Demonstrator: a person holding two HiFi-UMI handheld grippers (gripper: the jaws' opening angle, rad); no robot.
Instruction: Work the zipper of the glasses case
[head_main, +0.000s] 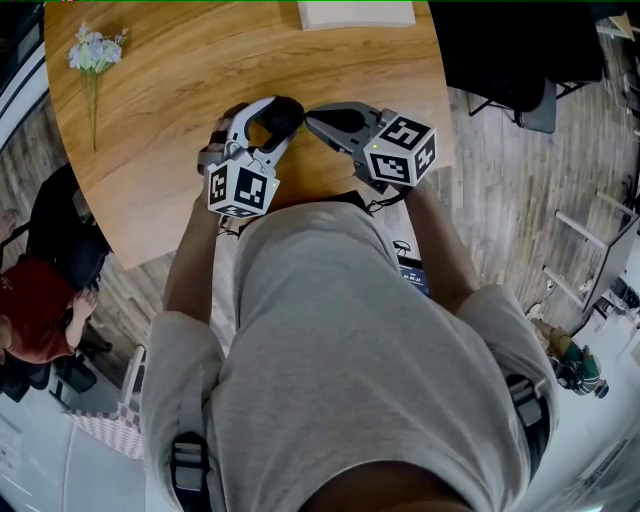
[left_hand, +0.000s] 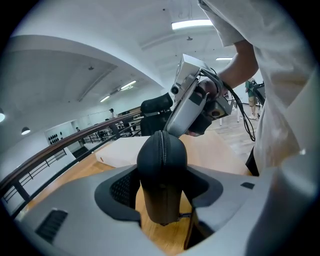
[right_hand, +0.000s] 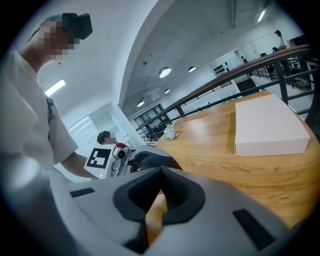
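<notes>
A black glasses case (head_main: 278, 114) stands on end between the jaws of my left gripper (head_main: 268, 128), just above the round wooden table (head_main: 150, 150). In the left gripper view the case (left_hand: 162, 170) fills the gap, both pads press its sides, and its zipper seam runs up the middle. My right gripper (head_main: 312, 121) is shut, and its tip (left_hand: 171, 130) meets the top end of the case. In the right gripper view the jaws (right_hand: 161, 170) are closed together in front of the case (right_hand: 150, 160). I cannot see whether a zipper pull is pinched there.
A flat white box (head_main: 355, 12) lies at the table's far edge. A small bunch of pale flowers (head_main: 95, 50) lies at the far left. A seated person in red (head_main: 30, 310) is beside the table on the left, and a black chair (head_main: 520, 80) stands at the right.
</notes>
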